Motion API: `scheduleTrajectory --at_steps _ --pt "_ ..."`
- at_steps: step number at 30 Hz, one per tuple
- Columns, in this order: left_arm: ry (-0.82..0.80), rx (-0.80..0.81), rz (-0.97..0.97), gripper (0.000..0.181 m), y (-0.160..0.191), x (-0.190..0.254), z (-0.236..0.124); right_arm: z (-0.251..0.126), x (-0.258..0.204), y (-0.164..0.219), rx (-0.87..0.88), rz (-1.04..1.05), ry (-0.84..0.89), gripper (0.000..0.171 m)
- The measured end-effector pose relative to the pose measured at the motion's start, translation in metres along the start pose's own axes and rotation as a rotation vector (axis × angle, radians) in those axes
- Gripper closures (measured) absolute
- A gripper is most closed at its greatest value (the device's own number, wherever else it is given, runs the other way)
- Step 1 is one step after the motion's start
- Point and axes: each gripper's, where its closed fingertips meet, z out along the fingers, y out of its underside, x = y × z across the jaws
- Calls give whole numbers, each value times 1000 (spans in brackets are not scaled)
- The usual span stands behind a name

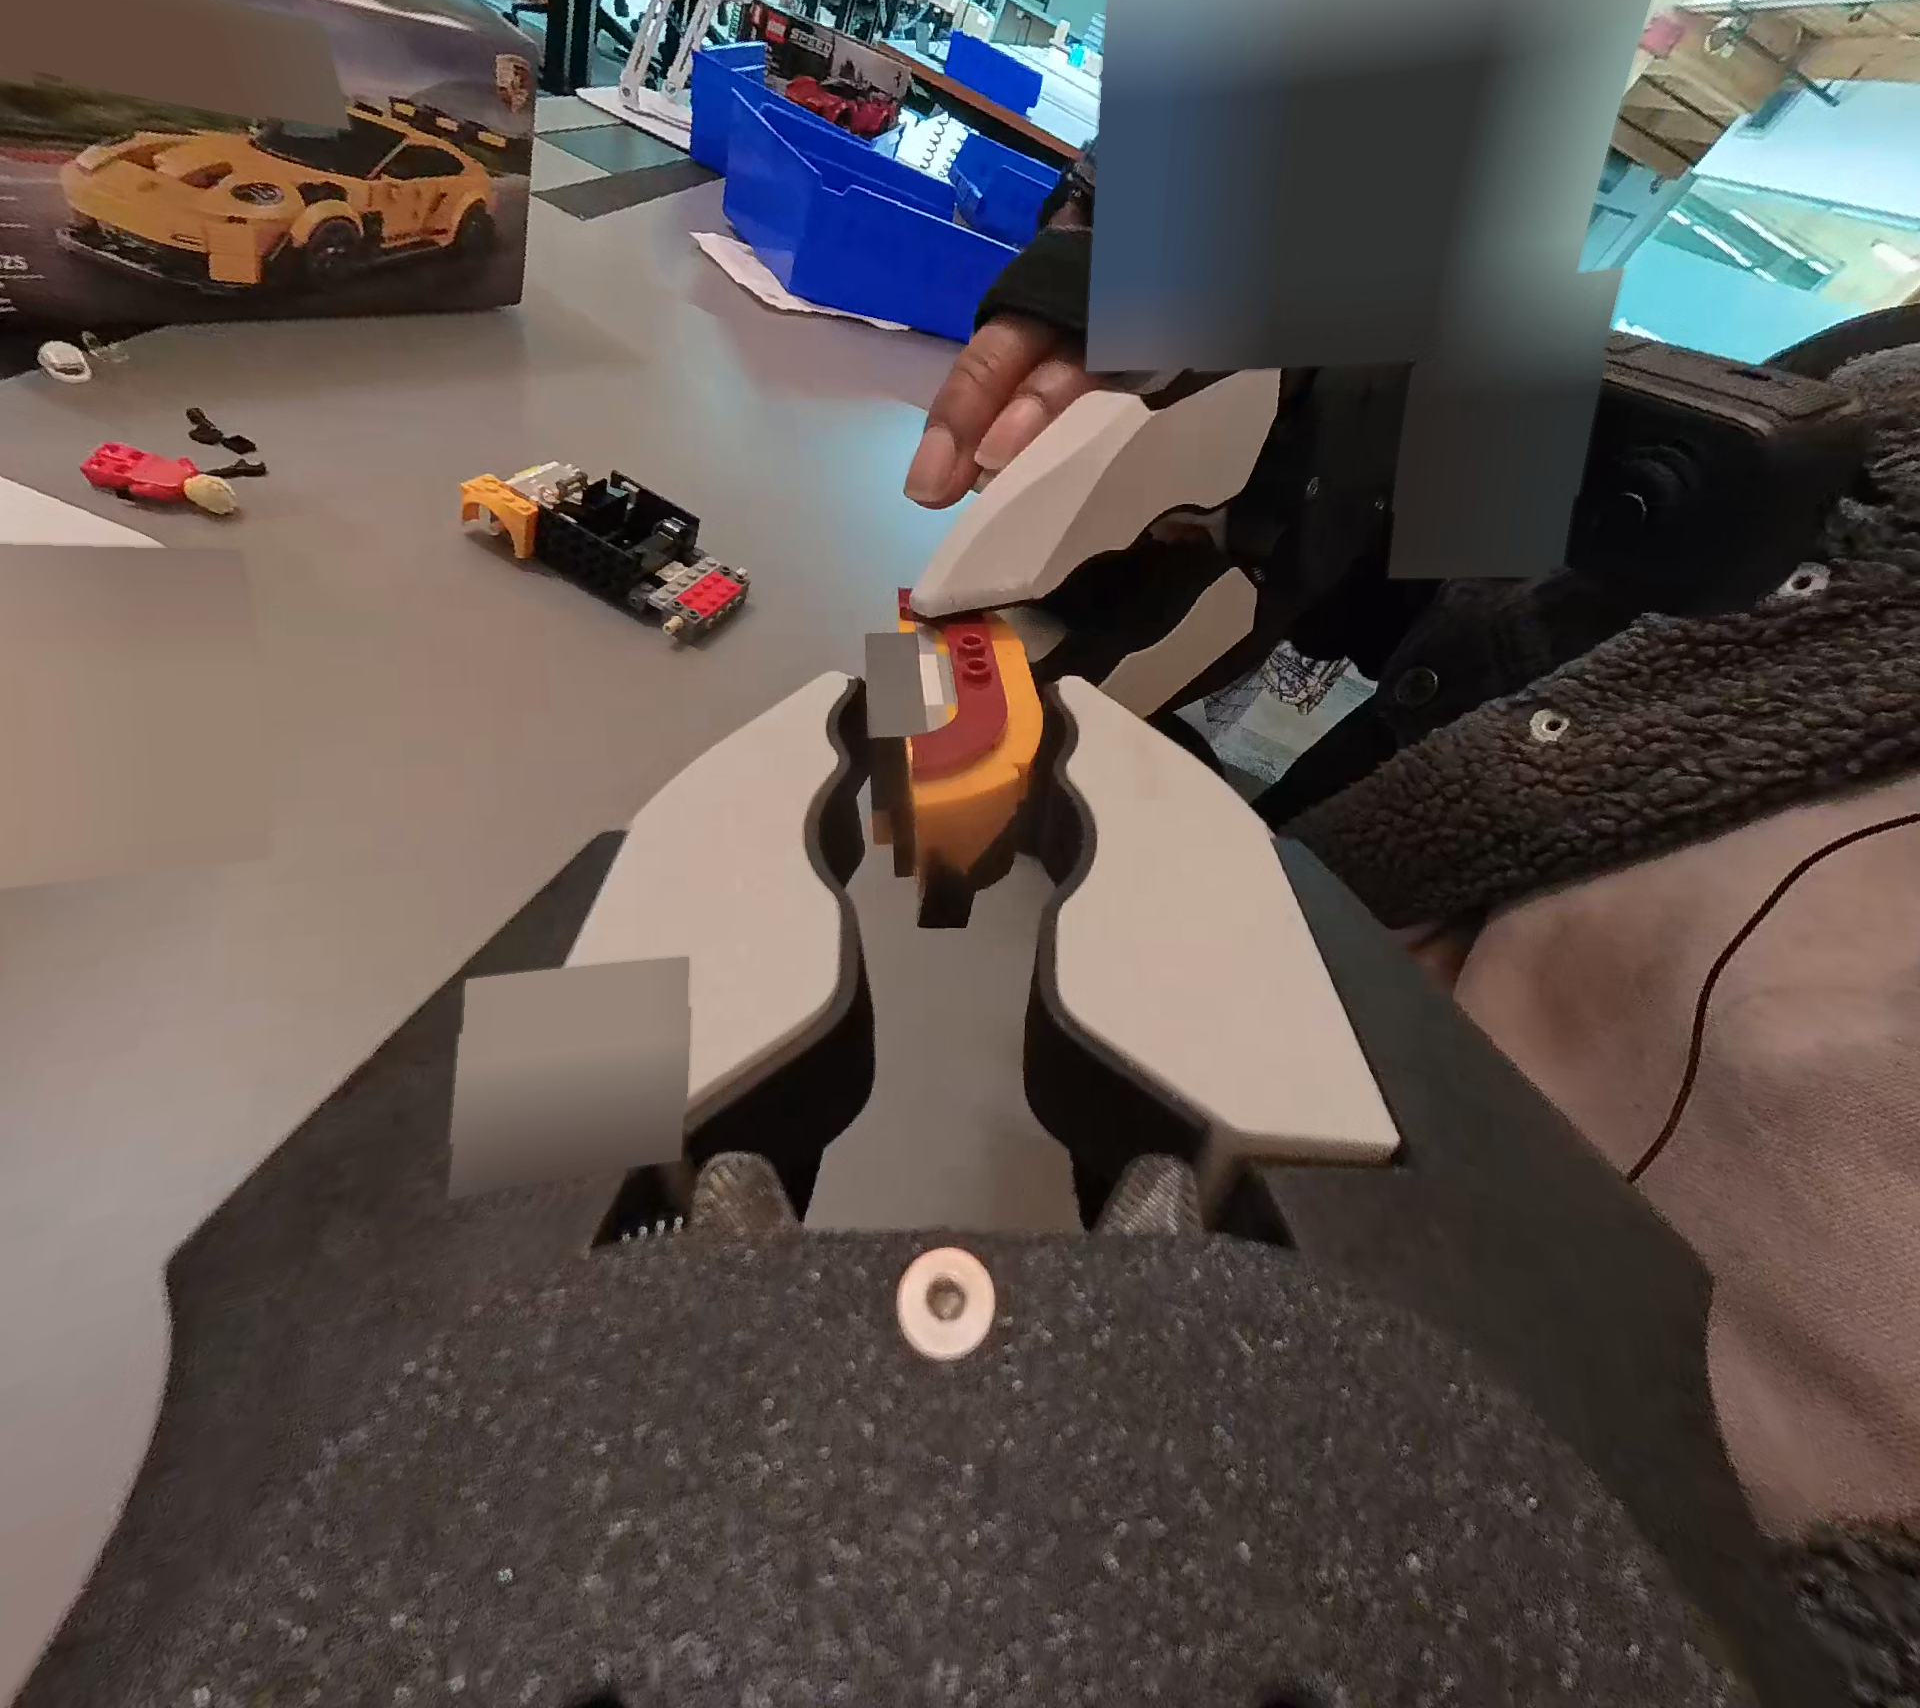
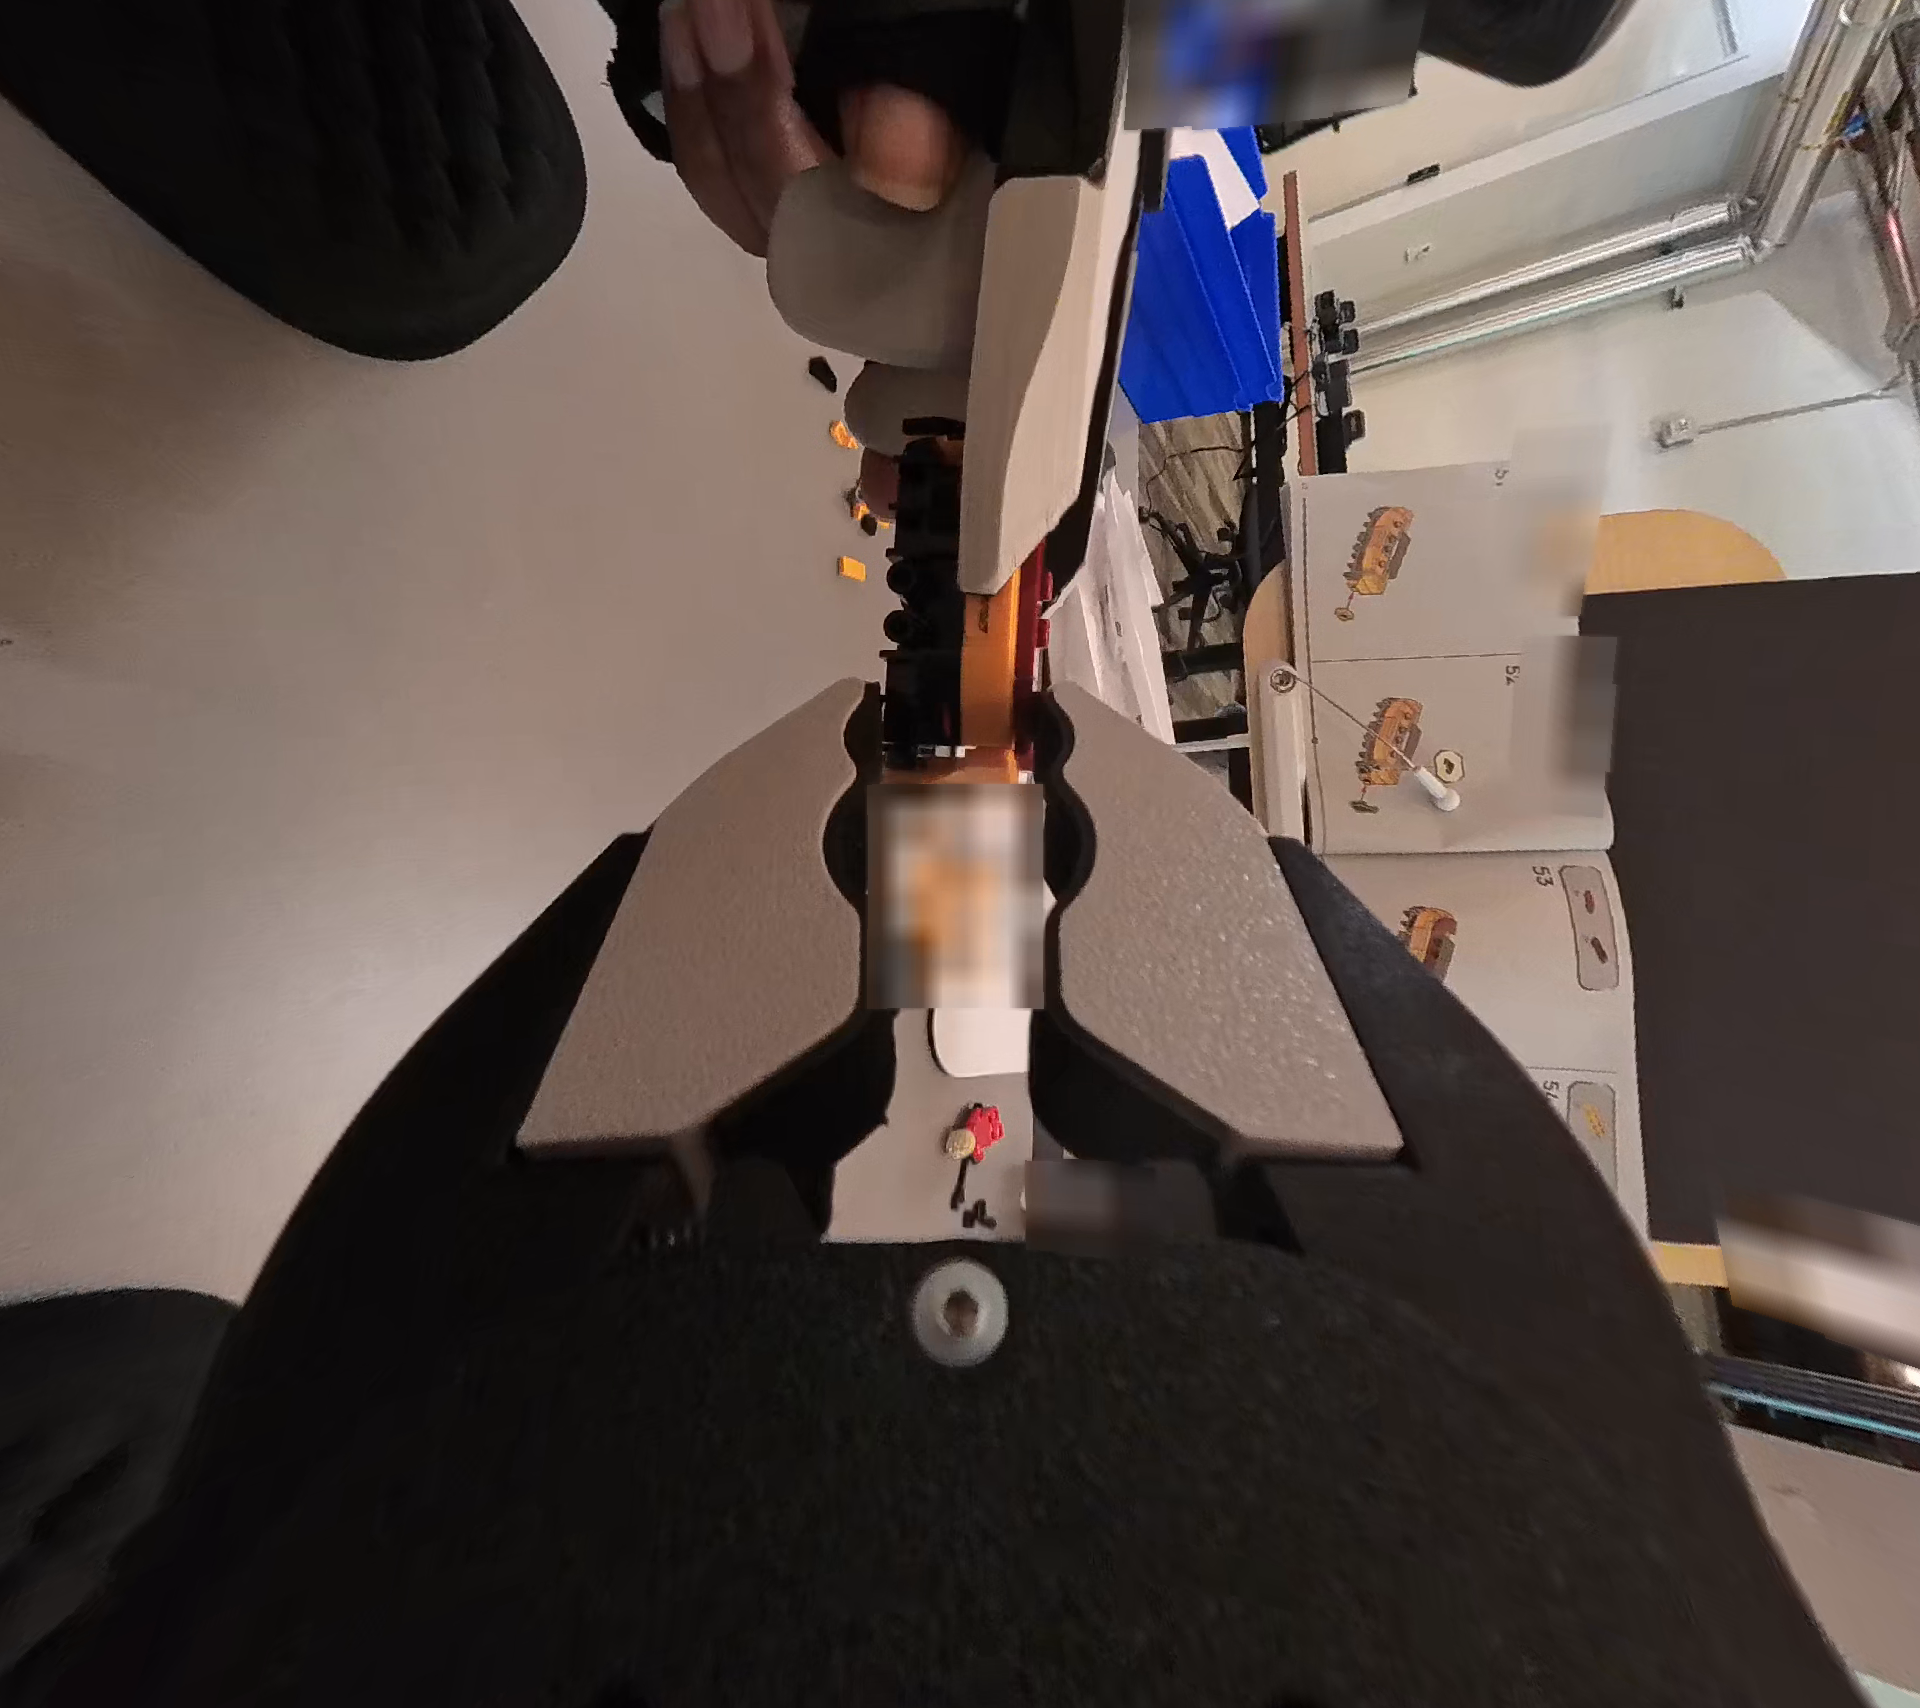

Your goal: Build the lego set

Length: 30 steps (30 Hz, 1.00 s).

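- Left gripper (image 1: 951, 728) was clamped on the orange-and-red curved sub-assembly (image 1: 977, 754), held above the table (image 1: 416, 723), likely to brace it.
- Right gripper (image 1: 971, 609), at 12 o'clock, pinched its far end, probably to seat a red piece.
- Car chassis (image 1: 613, 541) waited at 10 o'clock.

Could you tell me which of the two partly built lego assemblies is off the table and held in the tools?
The orange and dark red curved assembly, clamped in the left tool; the black chassis lies alone on the table.
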Motion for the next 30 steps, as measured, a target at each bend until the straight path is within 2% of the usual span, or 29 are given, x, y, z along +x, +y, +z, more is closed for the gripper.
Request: scheduleTrajectory --at_steps 16,18,20,22,24,30 --pt "-11 -4 16 150 8 1 3 -1 -8 2 -74 -64 11 144" --pt "-4 44 109 150 1 5 0 -5 1 -4 -22 -53 64 143" --pt "-51 117 318 150 -9 11 -5 -15 12 -7 42 2 106 125" --pt "-125 153 588 150 -12 17 -10 -26 15 -8 143 209 73 122" --pt "-176 146 747 150 -10 20 -10 -31 15 -3 218 383 49 120" --pt "-193 112 887 150 -6 23 -3 -30 5 1 282 546 14 121"
